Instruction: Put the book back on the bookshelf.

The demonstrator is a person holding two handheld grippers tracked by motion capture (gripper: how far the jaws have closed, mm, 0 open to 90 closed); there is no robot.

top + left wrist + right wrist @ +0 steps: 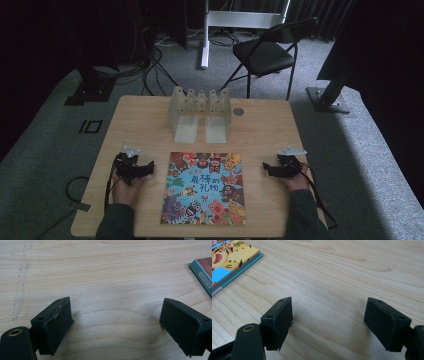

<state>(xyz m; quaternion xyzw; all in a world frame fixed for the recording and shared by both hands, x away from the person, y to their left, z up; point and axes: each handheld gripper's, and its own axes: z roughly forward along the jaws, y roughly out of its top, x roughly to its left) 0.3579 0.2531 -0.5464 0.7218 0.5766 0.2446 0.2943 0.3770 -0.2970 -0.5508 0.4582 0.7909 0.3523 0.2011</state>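
A colourful picture book point(205, 188) lies flat in the middle of the wooden table point(145, 120), cover up. Its corner shows at the right edge of the left gripper view point(203, 276) and at the top left of the right gripper view point(229, 258). My left gripper point(148, 167) rests on the table just left of the book, open, with bare wood between its jaws point(116, 326). My right gripper point(267, 169) rests to the right of the book, also open over bare wood point(328, 323). Neither touches the book.
A translucent slotted rack point(200, 112) with two flat base plates stands at the back middle of the table. A round cable port point(238, 111) sits to its right. Behind the table stand a black folding chair point(267, 52) and dark stands with cables on the floor.
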